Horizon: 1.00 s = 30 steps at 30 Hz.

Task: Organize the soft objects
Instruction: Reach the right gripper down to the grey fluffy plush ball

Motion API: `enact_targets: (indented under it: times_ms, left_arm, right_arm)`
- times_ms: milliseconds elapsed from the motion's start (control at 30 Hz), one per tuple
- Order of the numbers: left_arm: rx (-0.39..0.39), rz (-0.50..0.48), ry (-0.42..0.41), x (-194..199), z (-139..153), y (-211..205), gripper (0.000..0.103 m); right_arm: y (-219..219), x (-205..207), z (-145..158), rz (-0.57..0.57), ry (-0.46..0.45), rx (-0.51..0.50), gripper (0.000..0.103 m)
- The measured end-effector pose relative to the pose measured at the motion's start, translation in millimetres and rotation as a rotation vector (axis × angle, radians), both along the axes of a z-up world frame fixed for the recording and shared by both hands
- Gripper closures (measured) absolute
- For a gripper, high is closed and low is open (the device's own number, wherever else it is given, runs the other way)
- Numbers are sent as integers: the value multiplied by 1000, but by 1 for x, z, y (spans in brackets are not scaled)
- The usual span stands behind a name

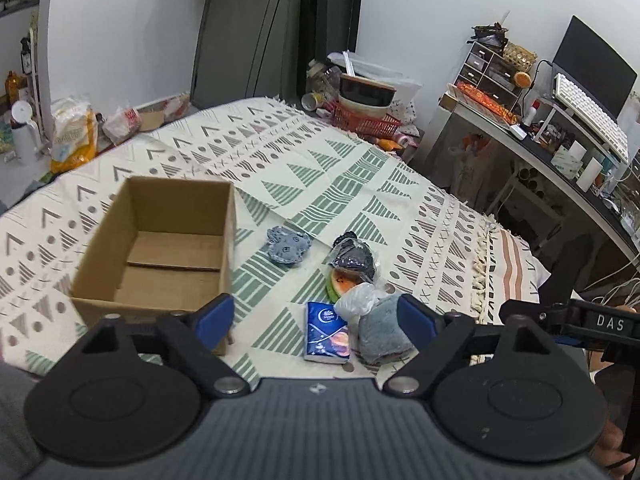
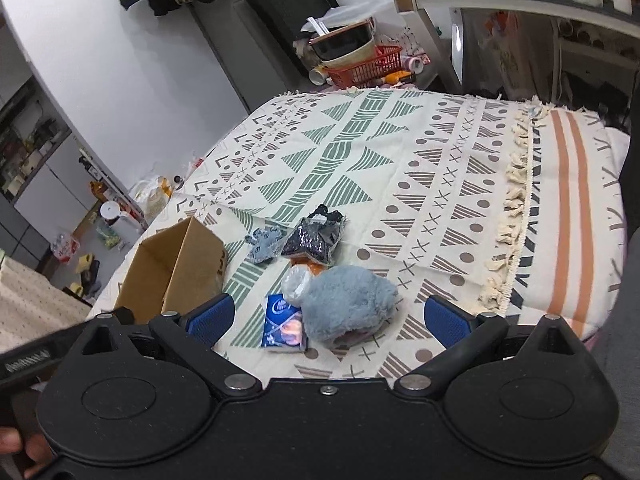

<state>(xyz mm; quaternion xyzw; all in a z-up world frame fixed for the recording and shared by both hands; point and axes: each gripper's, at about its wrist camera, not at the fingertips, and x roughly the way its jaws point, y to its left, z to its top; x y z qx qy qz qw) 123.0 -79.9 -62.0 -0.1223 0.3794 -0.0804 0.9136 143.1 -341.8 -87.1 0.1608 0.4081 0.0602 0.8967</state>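
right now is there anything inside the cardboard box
No, in the left wrist view the cardboard box sits open on the bedspread showing only its bare bottom flaps.

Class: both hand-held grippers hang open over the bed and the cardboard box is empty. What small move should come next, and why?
Probably lower the right hand-held gripper onto the fluffy grey-blue plush and close on it. It lies nearest, between the open jaws, and the cardboard box has room.

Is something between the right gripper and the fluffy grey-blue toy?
Nothing visible. The right gripper is open, and the fluffy grey-blue toy lies just ahead between its fingers. The tissue pack touches its left side.
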Motion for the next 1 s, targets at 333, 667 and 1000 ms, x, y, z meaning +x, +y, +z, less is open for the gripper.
enact_targets:
  times_ms: [333, 667, 1000]
  left_arm:
    - [-75, 12, 112, 44, -35, -10, 46]
    - [-183, 38, 218, 73, -62, -19, 54]
    - [-275, 93, 312, 96, -83, -30, 66]
  right_arm:
    - [3, 68, -35, -2, 136, -5, 27]
    - [5, 125, -72, -19, 348, -10, 38]
    - [12, 147, -105, -52, 414, -53, 38]
